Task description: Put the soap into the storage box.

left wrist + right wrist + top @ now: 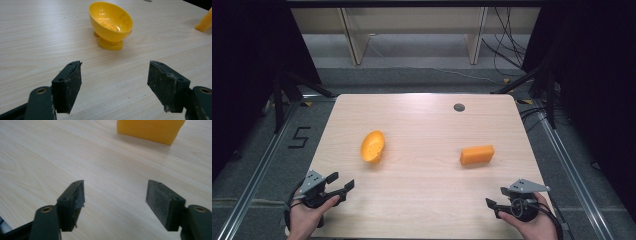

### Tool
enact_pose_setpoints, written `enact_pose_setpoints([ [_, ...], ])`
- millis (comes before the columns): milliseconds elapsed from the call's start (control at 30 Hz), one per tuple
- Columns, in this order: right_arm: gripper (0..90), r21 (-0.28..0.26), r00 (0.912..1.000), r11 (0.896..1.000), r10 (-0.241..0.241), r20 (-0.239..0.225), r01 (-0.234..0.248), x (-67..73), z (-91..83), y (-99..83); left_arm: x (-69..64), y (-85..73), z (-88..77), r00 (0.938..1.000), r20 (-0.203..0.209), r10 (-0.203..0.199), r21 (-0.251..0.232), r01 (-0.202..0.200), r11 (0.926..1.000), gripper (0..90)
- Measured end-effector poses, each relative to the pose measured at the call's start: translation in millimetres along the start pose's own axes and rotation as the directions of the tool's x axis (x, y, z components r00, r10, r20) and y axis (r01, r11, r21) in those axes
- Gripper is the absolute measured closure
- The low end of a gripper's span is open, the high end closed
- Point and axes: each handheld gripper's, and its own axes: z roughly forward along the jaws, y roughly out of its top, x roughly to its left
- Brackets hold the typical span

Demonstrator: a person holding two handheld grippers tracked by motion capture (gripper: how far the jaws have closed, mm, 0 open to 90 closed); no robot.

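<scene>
A light wooden desk carries an orange block at right and a tipped yellow bowl at left — well apart. Left gripper and right gripper hover near the front edge, fingers spread, empty.

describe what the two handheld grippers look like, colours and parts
Both the left gripper and the right gripper are black, each with two flat dark pads on bolted jaw arms, a grey three-cornered plate on top, and a black cable trailing back. No sleeves are visible.
</scene>
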Motion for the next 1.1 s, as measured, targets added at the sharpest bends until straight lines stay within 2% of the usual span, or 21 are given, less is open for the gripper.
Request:
enact_pose_setpoints([
  [33, 29.8, 0.011, 0.999, 0.999, 0.044, 0.003, -0.044, 0.3, -0.6, 1.4, 0.0, -0.7, 0.1, 1.0, 0.005, -0.002, 0.003, 0.002, 1.0, 26.6],
  [67, 27.1, 0.008, 1.0, 1.0, -0.008, -0.005, 0.008, -6.4, 1.7, 2.9, 0.4, -1.9, -0.2, 1.0, 0.003, -0.002, 0.01, 0.002, 1.0, 26.6],
  [100, 26.7, 0.036, 1.0, 0.999, -0.003, 0.0, 0.003, -8.8, 2.6, 4.4, 0.7, -2.4, -0.9, 1.0, -0.005, 0.002, 0.014, -0.002, 0.9999, 26.6],
  [133, 27.3, 0.023, 0.9993, 0.999, -0.037, -0.001, 0.037, -12.5, 5.1, 4.8, 0.9, -3.1, -1.8, 1.0, -0.009, 0.0, 0.013, 0.001, 0.9999, 26.6],
  [167, 27.2, 0.042, 0.9999, 0.999, -0.006, 0.009, 0.005, -11.2, 5.8, 5.8, 1.3, -3.4, -3.8, 0.9998, -0.021, 0.003, 0.02, -0.002, 0.9998, 26.5],
  [233, 28.3, 0.093, 0.9984, 0.995, -0.046, 0.032, 0.043, -15.8, 7.0, 9.7, 2.7, -4.6, -5.3, 0.9998, -0.017, -0.007, 0.01, 0.007, 0.9999, 26.6],
  [267, 29.0, 0.094, 0.9965, 0.993, -0.075, 0.037, 0.071, -18.5, 9.0, 11.0, 2.8, -4.6, -6.1, 0.9998, -0.018, -0.008, 0.01, 0.008, 0.9999, 26.6],
  [300, 30.1, 0.117, 0.9966, 0.99, -0.077, 0.03, 0.073, -19.5, 9.6, 13.3, 3.4, -4.7, -6.4, 0.9999, -0.012, -0.005, 0.01, 0.005, 0.9999, 26.7],
  [400, 35.6, 0.173, 0.9868, 0.973, -0.16, 0.023, 0.154, -26.1, 13.5, 19.2, 3.1, -4.5, -6.2, 0.9999, -0.011, -0.006, 0.009, 0.006, 0.9999, 26.7],
  [433, 36.3, 0.192, 0.9755, 0.959, -0.219, 0.024, 0.21, -30.9, 16.1, 21.3, 2.7, -4.5, -6.2, 0.9999, -0.014, -0.005, 0.013, 0.005, 0.9999, 26.7],
  [467, 38.0, 0.213, 0.9731, 0.952, -0.229, 0.023, 0.219, -32.9, 17.3, 23.1, 2.5, -4.6, -6.1, 0.9999, -0.011, -0.005, 0.014, 0.005, 0.9999, 26.7],
  [500, 39.2, 0.205, 0.9641, 0.947, -0.262, 0.041, 0.249, -36.3, 19.9, 25.1, 2.4, -4.6, -6.0, 1.0, -0.007, -0.003, 0.012, 0.003, 0.9999, 26.7],
  [533, 39.6, 0.241, 0.9606, 0.935, -0.276, 0.031, 0.261, -39.2, 19.2, 29.3, 1.9, -4.4, -6.2, 1.0, -0.009, -0.002, 0.011, 0.002, 0.9999, 26.8],
  [633, 39.8, 0.284, 0.943, 0.906, -0.332, 0.021, 0.313, -47.7, 20.3, 41.0, 1.1, -4.3, -5.9, 1.0, -0.002, 0.001, 0.009, -0.001, 1.0, 27.1],
  [667, 39.3, 0.306, 0.9408, 0.897, -0.339, 0.015, 0.318, -50.1, 20.7, 45.4, 0.4, -4.4, -6.0, 1.0, -0.004, 0.002, 0.009, -0.002, 1.0, 27.1],
  [700, 39.5, 0.319, 0.9326, 0.885, -0.361, 0.013, 0.338, -53.5, 21.5, 49.8, 0.0, -4.4, -6.3, 1.0, -0.005, 0.004, 0.013, -0.004, 0.9999, 27.1],
  [800, 39.1, 0.372, 0.9227, 0.857, -0.386, 0.001, 0.358, -60.7, 22.1, 64.9, -0.4, -4.5, -5.9, 1.0, -0.004, 0.001, 0.011, -0.001, 0.9999, 27.0],
  [900, 37.5, 0.409, 0.8982, 0.817, -0.439, -0.016, 0.407, -67.2, 24.7, 81.5, -0.4, -4.9, -4.7, 1.0, 0.004, -0.005, 0.011, 0.005, 0.9999, 27.0],
  [967, 37.0, 0.417, 0.8842, 0.797, -0.466, -0.038, 0.437, -70.5, 27.0, 91.7, -0.3, -5.1, -5.0, 1.0, 0.005, -0.002, 0.013, 0.002, 0.9999, 26.9],
  [1000, 36.3, 0.418, 0.8805, 0.792, -0.472, -0.043, 0.445, -71.8, 28.8, 96.0, 0.2, -5.0, -5.3, 0.9999, 0.01, 0.002, 0.013, -0.002, 0.9999, 26.9],
  [1100, 35.8, 0.441, 0.8575, 0.756, -0.51, -0.065, 0.483, -76.2, 35.3, 107.9, 0.2, -4.9, -6.3, 1.0, -0.002, 0.001, 0.016, -0.001, 0.9999, 26.9],
])
